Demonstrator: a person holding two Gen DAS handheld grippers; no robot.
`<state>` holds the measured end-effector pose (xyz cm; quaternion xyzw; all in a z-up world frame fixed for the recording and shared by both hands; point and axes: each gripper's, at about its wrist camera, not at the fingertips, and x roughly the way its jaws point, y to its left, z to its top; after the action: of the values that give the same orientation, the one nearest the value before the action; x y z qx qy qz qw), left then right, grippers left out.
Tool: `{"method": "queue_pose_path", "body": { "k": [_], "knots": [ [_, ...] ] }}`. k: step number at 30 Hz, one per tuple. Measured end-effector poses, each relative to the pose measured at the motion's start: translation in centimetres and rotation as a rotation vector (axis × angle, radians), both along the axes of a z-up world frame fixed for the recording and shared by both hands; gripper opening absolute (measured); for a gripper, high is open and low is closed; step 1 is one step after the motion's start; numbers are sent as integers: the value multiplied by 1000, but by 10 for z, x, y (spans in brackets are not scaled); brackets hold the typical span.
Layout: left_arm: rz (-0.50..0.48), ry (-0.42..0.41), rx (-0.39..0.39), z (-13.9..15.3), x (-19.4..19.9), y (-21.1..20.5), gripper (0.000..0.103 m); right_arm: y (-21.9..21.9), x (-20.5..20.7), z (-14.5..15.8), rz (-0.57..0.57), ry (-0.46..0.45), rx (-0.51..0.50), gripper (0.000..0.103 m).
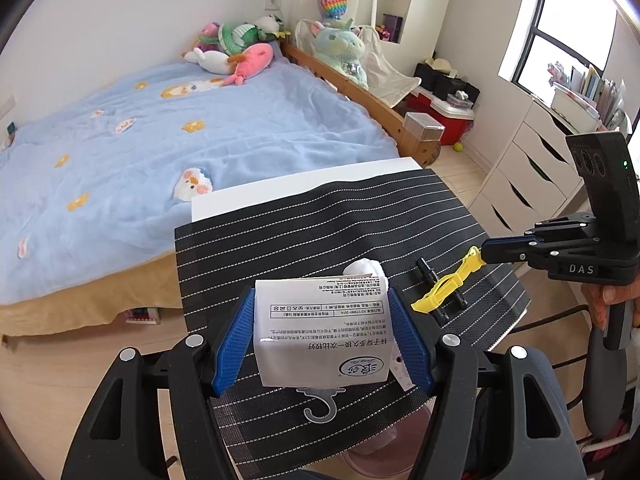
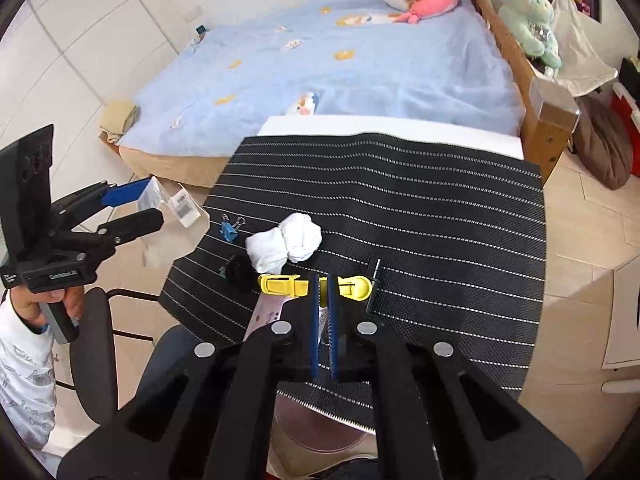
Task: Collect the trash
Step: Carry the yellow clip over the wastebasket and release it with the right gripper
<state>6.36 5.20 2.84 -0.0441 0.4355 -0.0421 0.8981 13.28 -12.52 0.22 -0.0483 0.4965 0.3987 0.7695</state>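
My left gripper (image 1: pixel 320 292) is shut on a white printed package (image 1: pixel 320 328) with a clear plastic hook, held above the front of the black striped mat (image 1: pixel 320 220). In the right wrist view, that gripper (image 2: pixel 156 200) holds the package (image 2: pixel 176 216) off the mat's left edge. My right gripper (image 2: pixel 322 278) is shut on a yellow plastic clip (image 2: pixel 280 284), lifted slightly over the mat (image 2: pixel 400 200). The left wrist view shows it (image 1: pixel 484 254) on the right with the clip (image 1: pixel 440 288) hanging from it. A white crumpled wad (image 2: pixel 286 246) lies mid-mat.
On the mat lie a blue binder clip (image 2: pixel 230 228), a black clip (image 2: pixel 238 270), a black rod (image 2: pixel 374 284) and a pinkish card (image 2: pixel 268 308). A pinkish round container (image 2: pixel 320 428) sits below the front edge. Behind stands a bed (image 1: pixel 200 140); at right, white drawers (image 1: pixel 528 168).
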Motion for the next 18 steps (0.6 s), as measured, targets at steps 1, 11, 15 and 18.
{"method": "queue_pose_path", "body": {
  "k": [1, 11, 15, 18],
  "knots": [
    [-3, -4, 0, 1, -2, -1, 64, -2, -3, 4, 5, -7, 5, 3],
    [-68, -47, 31, 13, -34, -26, 64, -17, -52, 25, 68, -64, 30, 3],
    [-93, -66, 37, 15, -49, -37, 64, -23, -71, 25, 87, -73, 41, 3],
    [-106, -73, 34, 12, -59, -44, 64, -26, -85, 22, 101, -78, 47, 3]
  ]
}}
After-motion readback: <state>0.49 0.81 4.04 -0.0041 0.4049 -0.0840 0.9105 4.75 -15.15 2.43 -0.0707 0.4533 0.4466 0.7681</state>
